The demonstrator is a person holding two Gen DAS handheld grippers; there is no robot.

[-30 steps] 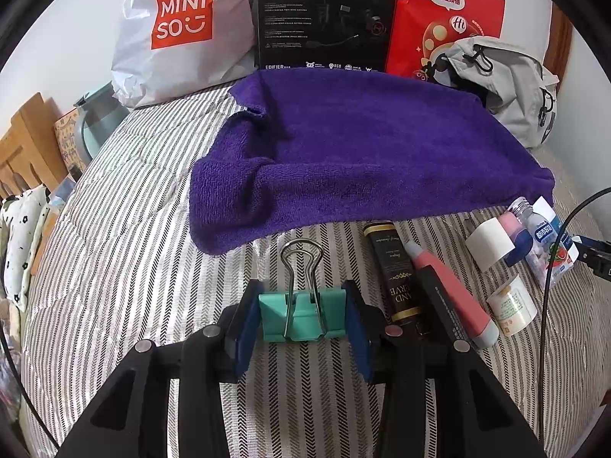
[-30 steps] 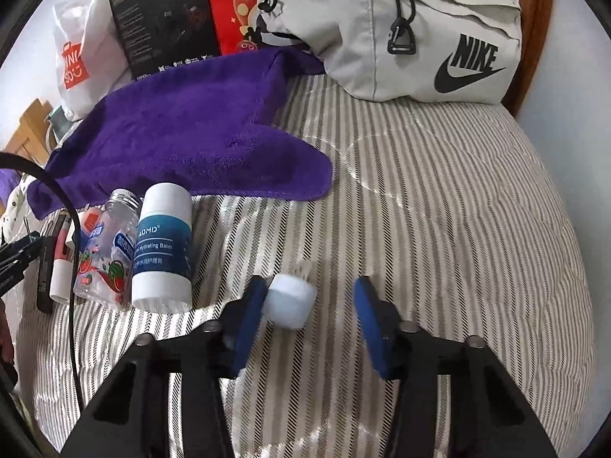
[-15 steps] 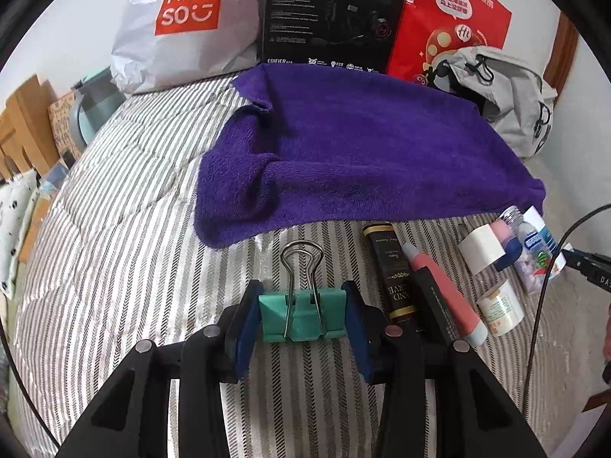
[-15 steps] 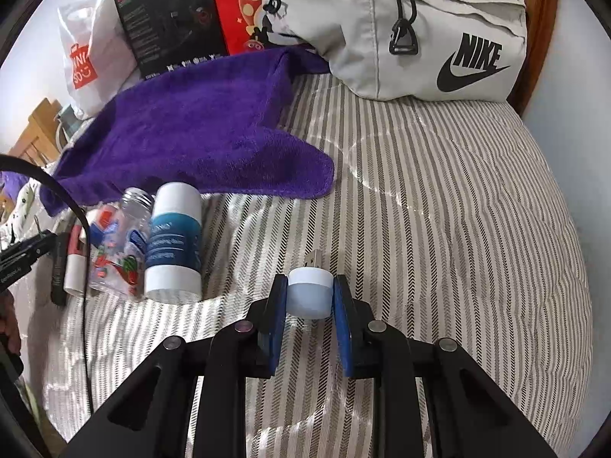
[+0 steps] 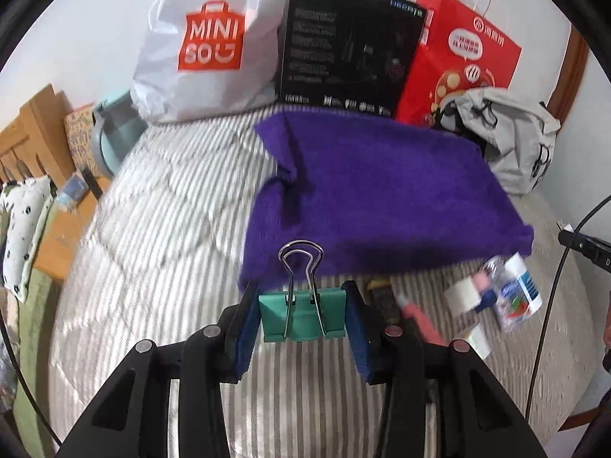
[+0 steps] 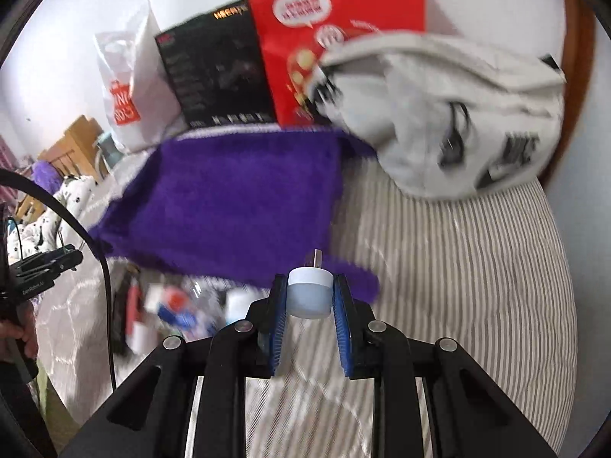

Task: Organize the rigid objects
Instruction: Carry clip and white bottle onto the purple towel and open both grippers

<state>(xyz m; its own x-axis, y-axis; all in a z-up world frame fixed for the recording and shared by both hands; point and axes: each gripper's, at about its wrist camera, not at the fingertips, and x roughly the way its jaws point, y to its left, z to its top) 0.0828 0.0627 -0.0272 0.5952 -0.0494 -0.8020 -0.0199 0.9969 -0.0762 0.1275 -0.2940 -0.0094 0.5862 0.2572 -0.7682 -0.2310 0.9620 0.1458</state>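
Note:
My left gripper (image 5: 301, 318) is shut on a teal binder clip (image 5: 302, 316) with steel wire handles, held above the striped bed. My right gripper (image 6: 308, 299) is shut on a small white USB plug lamp (image 6: 309, 294), its metal plug pointing forward, lifted off the bed. A purple towel (image 5: 382, 198) lies spread across the bed ahead of both grippers. Several small items sit in a blurred cluster at the towel's near edge: a dark tube (image 5: 383, 299), a pink tube (image 5: 418, 322), a white-and-blue balm stick (image 5: 525, 286) and a clear bottle (image 5: 504, 294).
A white shopping bag (image 5: 206, 45), a black box (image 5: 351, 45) and a red paper bag (image 5: 458, 61) stand against the wall. A grey backpack (image 6: 450, 114) rests at the back right. Wooden furniture (image 5: 38, 133) borders the bed on the left.
The right gripper closed on the USB lamp and lifted it, tilting up towards the towel. The left gripper rose with the binder clip still held.

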